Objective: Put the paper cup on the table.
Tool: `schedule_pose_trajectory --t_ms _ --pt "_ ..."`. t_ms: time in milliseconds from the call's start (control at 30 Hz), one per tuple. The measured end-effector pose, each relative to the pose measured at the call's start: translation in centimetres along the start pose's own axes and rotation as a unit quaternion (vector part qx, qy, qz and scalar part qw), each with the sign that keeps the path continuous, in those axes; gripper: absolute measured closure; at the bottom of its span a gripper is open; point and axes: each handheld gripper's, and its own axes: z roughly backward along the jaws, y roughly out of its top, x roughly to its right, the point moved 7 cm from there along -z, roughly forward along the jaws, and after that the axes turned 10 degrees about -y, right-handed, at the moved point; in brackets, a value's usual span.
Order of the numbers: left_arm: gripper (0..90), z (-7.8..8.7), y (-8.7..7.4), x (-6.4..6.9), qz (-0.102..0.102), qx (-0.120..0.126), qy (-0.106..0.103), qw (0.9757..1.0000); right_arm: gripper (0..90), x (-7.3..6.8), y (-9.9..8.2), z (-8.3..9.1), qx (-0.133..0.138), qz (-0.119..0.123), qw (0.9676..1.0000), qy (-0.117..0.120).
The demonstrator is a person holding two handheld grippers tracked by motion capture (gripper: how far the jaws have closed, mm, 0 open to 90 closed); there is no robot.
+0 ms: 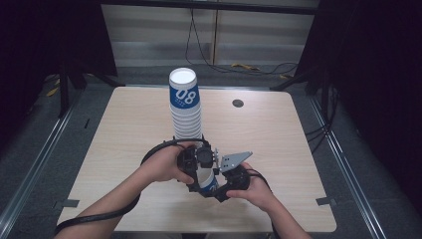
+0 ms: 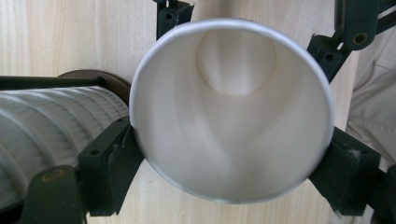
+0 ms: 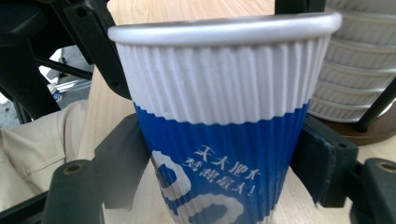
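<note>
A white and blue ribbed paper cup [image 1: 207,180] is held just above the table, near the foot of a tall stack of the same cups [image 1: 185,107]. My left gripper [image 1: 200,171] is shut on the cup's white rim end. In the left gripper view I look straight into the cup's open mouth [image 2: 231,107], with my left gripper [image 2: 229,161] pressing a jaw on each side. My right gripper [image 3: 224,172] has its jaws pressed on the blue band of the cup [image 3: 219,140]; from above, my right gripper [image 1: 213,190] sits at the cup's near end.
The stack [image 3: 357,74] stands on a brown round base [image 3: 373,133] close behind the held cup. A black round hole [image 1: 238,103] sits at the table's far right. Tape marks [image 1: 326,201] lie near the front corners. Cables run across the floor behind the table.
</note>
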Motion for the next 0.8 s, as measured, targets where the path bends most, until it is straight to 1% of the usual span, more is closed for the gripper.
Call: schedule_pose_trajectory --t_ms 100,133,267,400,467,500,533,600,667,700,733,767,800 --pt "17.8 -0.2 -0.2 -0.1 0.003 0.003 -0.001 1.0 25.4 0.0 -0.1 -0.1 0.001 0.002 1.0 -0.004" --pt "17.8 -0.2 -0.2 -0.1 0.0 0.007 0.003 1.0 25.5 0.0 -0.2 -0.2 0.004 0.003 1.0 -0.003" --pt "17.4 -0.1 -0.2 -0.2 -0.004 0.02 0.009 0.9998 25.6 0.3 -0.3 -0.2 0.015 0.01 0.9998 -0.005" --pt "17.3 -0.1 -0.3 -0.1 0.0 0.019 0.004 0.9998 25.6 0.2 -0.5 -0.3 0.02 0.015 0.9997 -0.001" --pt "17.3 -0.1 -0.4 -0.1 -0.001 0.024 0.009 0.9997 25.6 0.3 -0.6 -0.4 0.025 0.02 0.9995 -0.001" --pt "17.3 0.0 -0.4 -0.1 0.001 0.022 0.005 0.9997 25.6 0.3 -0.7 -0.4 0.027 0.023 0.9994 -0.001" --pt "17.3 -0.1 -0.4 -0.2 0.002 0.027 0.008 0.9996 25.6 0.4 -0.7 -0.4 0.03 0.025 0.9992 0.001" --pt "17.1 -0.1 -0.5 -0.2 0.003 0.029 0.005 0.9996 25.6 0.4 -0.9 -0.4 0.032 0.026 0.9992 -0.002" --pt "16.8 -0.1 -0.5 -0.2 0.005 0.03 0.003 0.9995 25.6 0.5 -1.0 -0.5 0.035 0.033 0.9989 -0.004" --pt "16.7 -0.1 -0.6 -0.2 0.007 0.03 0.003 0.9995 25.6 0.5 -1.1 -0.6 0.033 0.036 0.9988 -0.005" --pt "16.6 -0.1 -0.6 -0.2 0.013 0.035 0.002 0.9993 25.6 0.5 -1.2 -0.6 0.032 0.039 0.9987 -0.007" --pt "16.3 0.0 -0.7 -0.3 0.013 0.038 0.003 0.9992 25.4 0.6 -1.4 -0.6 0.031 0.041 0.9987 -0.008" --pt "16.8 0.2 -0.7 -0.3 0.018 0.041 -0.001 0.999 25.4 0.8 -1.5 -0.6 0.03 0.042 0.9986 -0.01"
